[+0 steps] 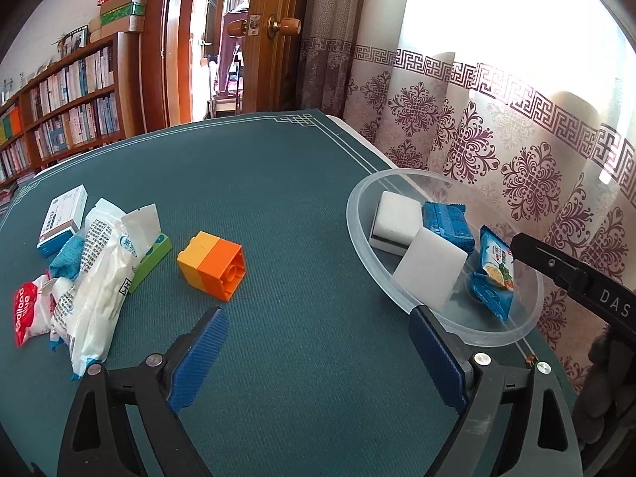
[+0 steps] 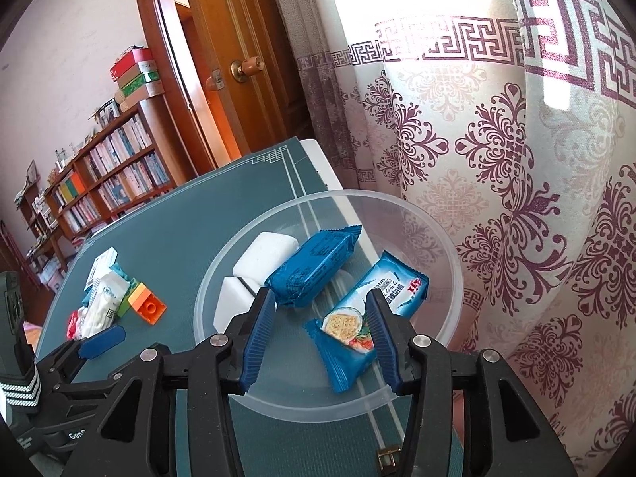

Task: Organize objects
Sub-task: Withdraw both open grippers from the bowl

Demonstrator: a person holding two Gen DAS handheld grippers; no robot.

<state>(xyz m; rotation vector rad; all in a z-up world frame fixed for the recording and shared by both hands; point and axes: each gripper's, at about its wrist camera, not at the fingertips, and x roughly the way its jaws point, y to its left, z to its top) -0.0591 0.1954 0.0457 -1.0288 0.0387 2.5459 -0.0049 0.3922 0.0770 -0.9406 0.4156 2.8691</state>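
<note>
A clear plastic bowl (image 1: 351, 214) (image 2: 198, 310) stands at the table's right edge. It holds two white sponge blocks (image 1: 397, 214) (image 2: 266, 254), a dark blue packet (image 1: 447, 222) (image 2: 314, 266) and a light blue cracker packet (image 1: 495, 266) (image 2: 349, 326). My right gripper (image 2: 322, 310) hangs over the bowl, open. The cracker packet lies between its fingers, against the right one and clear of the left. My left gripper (image 1: 318, 357) is open wide and empty over the mat. An orange and yellow toy block (image 1: 210, 264) (image 2: 149, 304) lies ahead of it.
At the left of the green mat (image 1: 298, 198) lies a pile: a white box (image 1: 63, 214), a long white packet (image 1: 95, 290), a red and white packet (image 1: 30, 314), a green block (image 1: 153, 258) and a teal cloth (image 1: 67, 256). A patterned curtain (image 2: 497, 159) hangs close behind the bowl.
</note>
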